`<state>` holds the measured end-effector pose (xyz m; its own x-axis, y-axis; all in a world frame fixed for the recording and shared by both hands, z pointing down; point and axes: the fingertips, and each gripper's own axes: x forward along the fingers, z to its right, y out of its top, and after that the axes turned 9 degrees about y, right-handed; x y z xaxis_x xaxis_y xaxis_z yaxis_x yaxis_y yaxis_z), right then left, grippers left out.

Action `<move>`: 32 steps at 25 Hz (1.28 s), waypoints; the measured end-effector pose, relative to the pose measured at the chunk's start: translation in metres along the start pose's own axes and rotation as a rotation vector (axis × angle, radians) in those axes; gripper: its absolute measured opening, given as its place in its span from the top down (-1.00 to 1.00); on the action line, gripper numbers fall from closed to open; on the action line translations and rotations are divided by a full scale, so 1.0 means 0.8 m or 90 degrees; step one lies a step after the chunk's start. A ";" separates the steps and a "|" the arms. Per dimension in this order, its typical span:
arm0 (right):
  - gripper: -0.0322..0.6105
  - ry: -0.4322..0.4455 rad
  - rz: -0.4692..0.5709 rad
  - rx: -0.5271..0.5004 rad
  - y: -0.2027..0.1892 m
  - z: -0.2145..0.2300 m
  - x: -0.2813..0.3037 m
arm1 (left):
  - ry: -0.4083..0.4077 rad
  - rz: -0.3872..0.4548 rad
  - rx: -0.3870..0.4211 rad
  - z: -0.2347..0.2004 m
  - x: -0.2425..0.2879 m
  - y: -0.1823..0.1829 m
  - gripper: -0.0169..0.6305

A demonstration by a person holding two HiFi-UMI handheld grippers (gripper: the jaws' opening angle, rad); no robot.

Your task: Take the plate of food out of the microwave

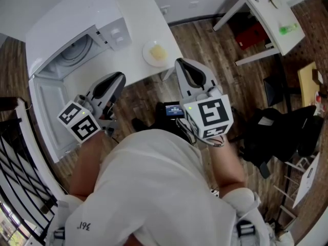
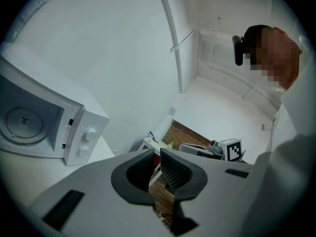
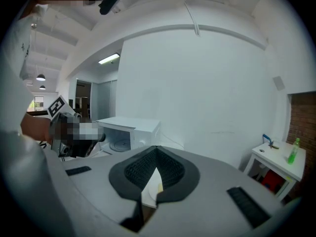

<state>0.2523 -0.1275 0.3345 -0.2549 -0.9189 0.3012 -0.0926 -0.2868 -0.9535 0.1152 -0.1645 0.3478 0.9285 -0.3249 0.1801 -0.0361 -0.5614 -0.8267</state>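
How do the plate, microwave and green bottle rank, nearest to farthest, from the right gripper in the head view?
1. Plate, just left of the right gripper.
2. Microwave, farther left.
3. Green bottle, far to the right.

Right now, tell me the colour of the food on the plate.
Pale yellow food on a white plate; clearest in head view.

A wood-plank floor point(image 1: 215, 55) spreads below. At the far right stands a small white table point(image 1: 260, 6) bearing a green bottle point(image 1: 288, 28), with a red box point(image 1: 252, 35) beneath it. Nearer lies a dark heap point(image 1: 277, 129), possibly a chair or bag.
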 end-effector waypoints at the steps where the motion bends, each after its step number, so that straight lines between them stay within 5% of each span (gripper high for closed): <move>1: 0.89 -0.002 0.002 0.000 -0.002 0.000 -0.002 | 0.001 -0.001 0.001 0.000 -0.003 -0.003 0.82; 32: 0.89 -0.029 0.010 -0.034 -0.009 -0.020 -0.013 | 0.016 -0.021 0.008 -0.005 -0.037 -0.033 0.82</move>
<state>0.2404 -0.1115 0.3380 -0.2135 -0.9348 0.2838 -0.1408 -0.2580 -0.9558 0.0870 -0.1430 0.3666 0.9197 -0.3253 0.2199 -0.0014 -0.5627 -0.8267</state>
